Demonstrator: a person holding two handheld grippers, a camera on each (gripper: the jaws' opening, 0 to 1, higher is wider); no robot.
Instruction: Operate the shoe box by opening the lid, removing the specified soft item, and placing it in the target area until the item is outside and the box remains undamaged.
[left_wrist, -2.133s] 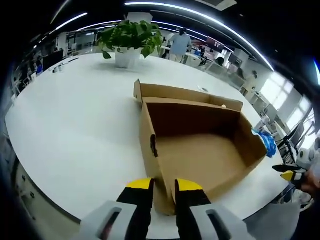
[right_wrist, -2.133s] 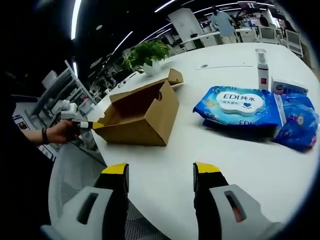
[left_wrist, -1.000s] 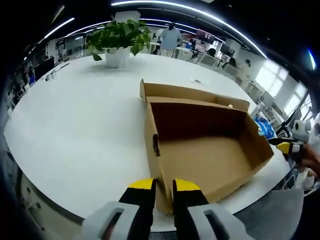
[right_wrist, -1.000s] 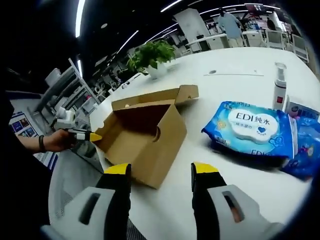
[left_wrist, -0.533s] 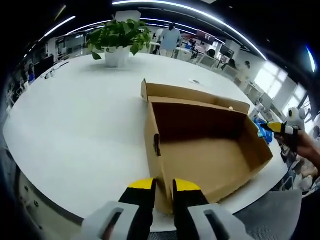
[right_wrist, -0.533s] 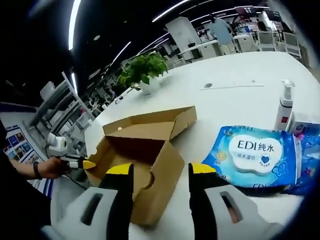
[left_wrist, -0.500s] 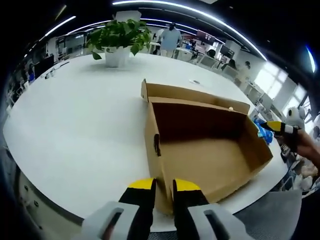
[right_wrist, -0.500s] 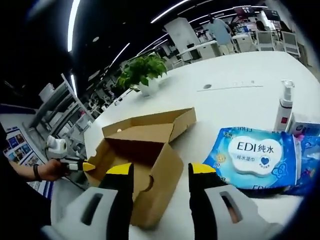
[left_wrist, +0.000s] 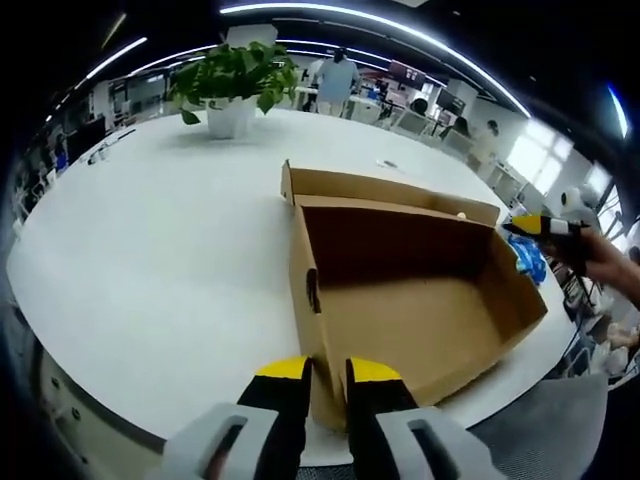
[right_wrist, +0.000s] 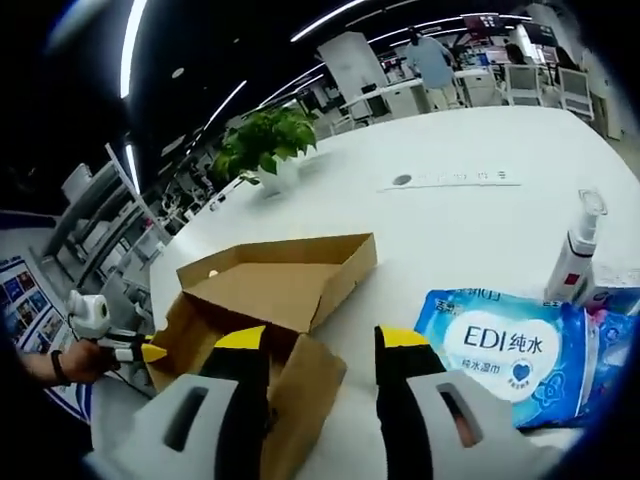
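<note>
An open, empty cardboard shoe box (left_wrist: 420, 300) lies on the white table (left_wrist: 150, 220), its lid (left_wrist: 380, 186) folded back on the far side. My left gripper (left_wrist: 327, 375) is shut on the box's near corner wall. The right gripper (left_wrist: 535, 226), held in a hand, hovers past the box's far end. In the right gripper view, my right gripper (right_wrist: 315, 345) stands open over the box's end wall (right_wrist: 305, 395), with the lid (right_wrist: 280, 280) ahead. A blue wipes pack (right_wrist: 505, 350) lies right of the box, and its edge (left_wrist: 528, 258) peeks out behind the far wall. The left gripper (right_wrist: 125, 350) shows at the far left.
A potted plant (left_wrist: 232, 85) stands at the back of the table, also seen as the plant (right_wrist: 265, 140) from the right. A white spray bottle (right_wrist: 575, 255) stands beyond the wipes pack. A flat strip (right_wrist: 455, 180) lies farther back. People and desks are in the background.
My right gripper has travelled from beside the box toward and over its end wall, and in the left gripper view it has climbed along the right side. The left gripper has kept its hold.
</note>
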